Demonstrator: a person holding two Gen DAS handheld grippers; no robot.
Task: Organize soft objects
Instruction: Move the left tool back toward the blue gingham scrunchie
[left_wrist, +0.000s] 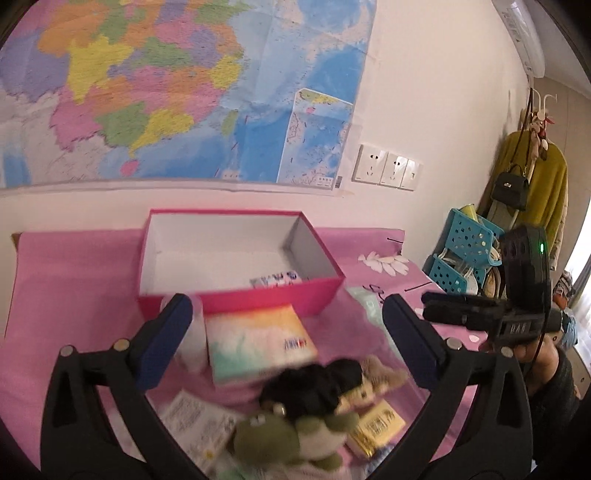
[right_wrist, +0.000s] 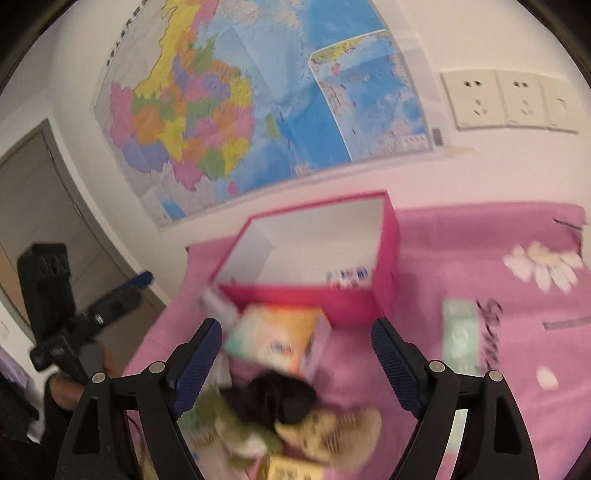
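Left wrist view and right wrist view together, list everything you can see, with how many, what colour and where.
Box: one, pink outside, white inside, open, against the wall; a small printed pack lies in it.
Bedsheet: one, pink with white flowers.
Tissue pack: one, pastel rainbow, in front of the box.
Frog plush: one, green, in the near pile.
Black soft item: one, beside the frog.
Tan plush: one, next to the black item.
Yellow packet: one, near edge.
Map: one, multicoloured, on the wall.
Sockets: three, white, right of the map.
Baskets: blue, stacked, far right.
Left gripper: open, empty.
Right gripper: open, empty.
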